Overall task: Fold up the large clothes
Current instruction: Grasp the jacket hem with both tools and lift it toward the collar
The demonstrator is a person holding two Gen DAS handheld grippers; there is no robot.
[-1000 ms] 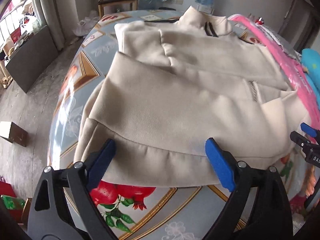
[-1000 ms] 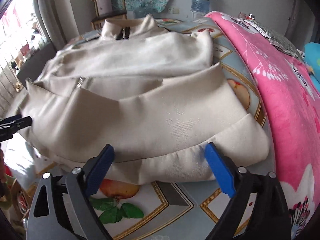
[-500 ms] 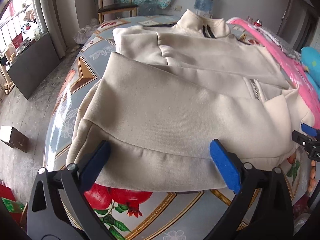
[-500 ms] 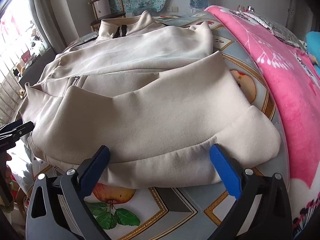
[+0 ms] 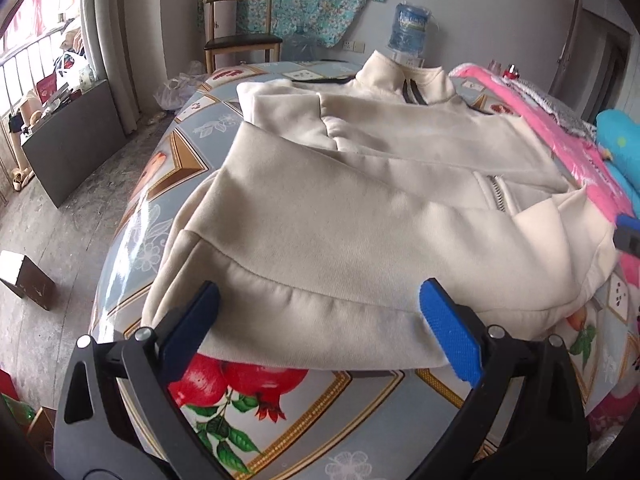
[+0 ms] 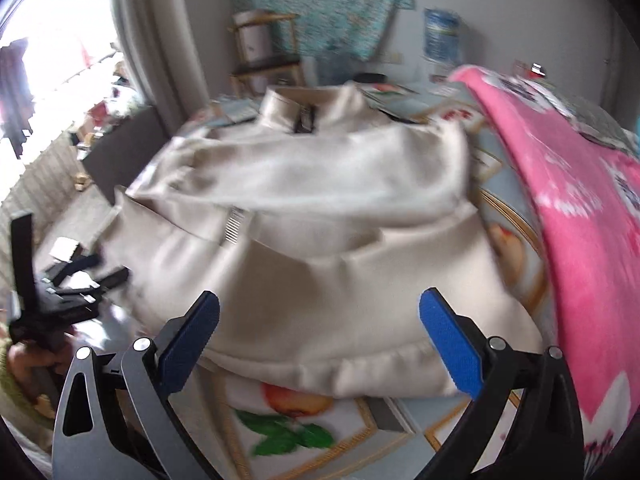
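**Both tongs open at the jacket's hem**

Nearest in the left view, the left gripper (image 5: 320, 332) stands with its blue pads wide apart and nothing between them, just short of the ribbed hem (image 5: 320, 320) of a cream jacket (image 5: 360, 220). The right gripper (image 6: 320, 336) is likewise spread and empty, facing the same hem from the other end; that view is blurred.

The jacket lies flat on a table (image 5: 300, 420) covered in a fruit-printed cloth. Its hem is at 6 o'clock and its stand-up collar (image 5: 404, 80) at 12. Both sleeves seem already laid across the front, and a short zip (image 5: 496, 196) shows at 3 o'clock. A pink blanket (image 6: 580, 220) runs along the table at 2 to 3 o'clock.

The cloth looks thick, soft fleece. It is likely weighty enough to sag and drag, but not slippery or fragile. The doubled hem band near each bottom corner looks like the firmest place to pinch for lifting toward the collar.

Farther off stand a wooden chair (image 5: 240, 36) and a water bottle (image 5: 410, 28).
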